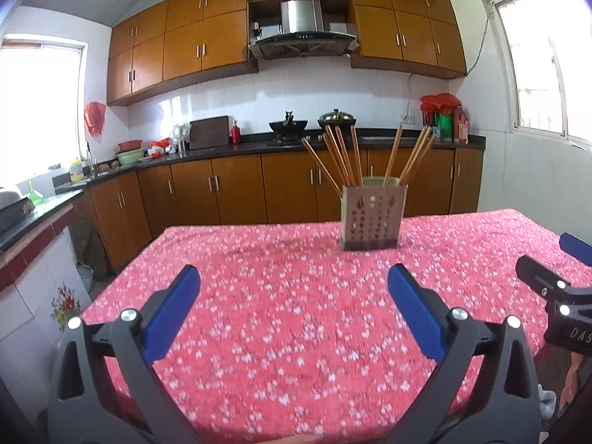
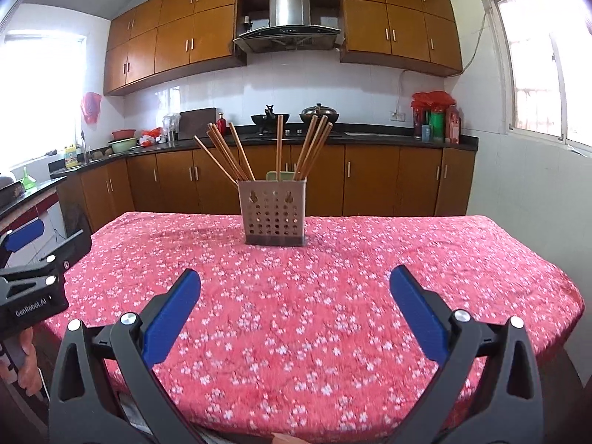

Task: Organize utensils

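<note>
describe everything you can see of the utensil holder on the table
The utensil holder is a box-shaped caddy, beige or dull metal in look, its front punched with rows of round holes and a few shaped cutouts, on a darker base. It stands upright on the red floral tablecloth, toward the far side. Wooden chopsticks fan out of it left and right, and a pale green piece shows behind its rim. Nothing else touches it.

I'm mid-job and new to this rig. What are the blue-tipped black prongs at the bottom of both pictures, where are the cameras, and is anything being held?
No robot arm here: a person holds a two-finger tool in each hand, each with a forward-looking camera. One picture looks along the left gripper, the other along the right gripper. The blue pads are the fingers. Both stand wide apart with nothing between them. On the red flowered tablecloth stands one perforated holder with chopsticks fanned out in it.
</note>
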Demonstrator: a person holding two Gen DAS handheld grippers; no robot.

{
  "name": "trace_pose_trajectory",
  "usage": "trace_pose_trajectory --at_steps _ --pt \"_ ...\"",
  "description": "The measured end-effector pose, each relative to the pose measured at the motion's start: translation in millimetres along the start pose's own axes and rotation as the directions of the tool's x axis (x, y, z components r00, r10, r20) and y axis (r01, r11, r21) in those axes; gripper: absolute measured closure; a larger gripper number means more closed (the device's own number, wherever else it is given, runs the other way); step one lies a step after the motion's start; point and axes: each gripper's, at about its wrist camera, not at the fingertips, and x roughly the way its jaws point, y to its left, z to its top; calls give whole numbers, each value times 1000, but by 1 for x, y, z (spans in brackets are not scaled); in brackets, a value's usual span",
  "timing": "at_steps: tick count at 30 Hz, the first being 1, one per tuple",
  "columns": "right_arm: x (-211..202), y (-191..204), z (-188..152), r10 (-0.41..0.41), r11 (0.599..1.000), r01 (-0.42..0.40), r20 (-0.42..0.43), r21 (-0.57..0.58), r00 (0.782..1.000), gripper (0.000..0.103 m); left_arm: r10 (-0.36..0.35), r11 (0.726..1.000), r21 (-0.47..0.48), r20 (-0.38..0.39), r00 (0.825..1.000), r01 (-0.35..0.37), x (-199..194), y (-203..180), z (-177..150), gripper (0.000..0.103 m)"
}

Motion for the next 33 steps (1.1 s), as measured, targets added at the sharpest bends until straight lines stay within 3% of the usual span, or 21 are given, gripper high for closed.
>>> trace_pose_trajectory --at_steps 14,33 --pt "0 -4 -26 -21 1000 22 -61 13 998 2 -24 1000 -8 -70 997 23 3 -14 -35 4" --pt "3 -6 -30 -28 999 33 -96 44 995 2 -38 999 -21 -89 995 36 7 -14 -40 4"
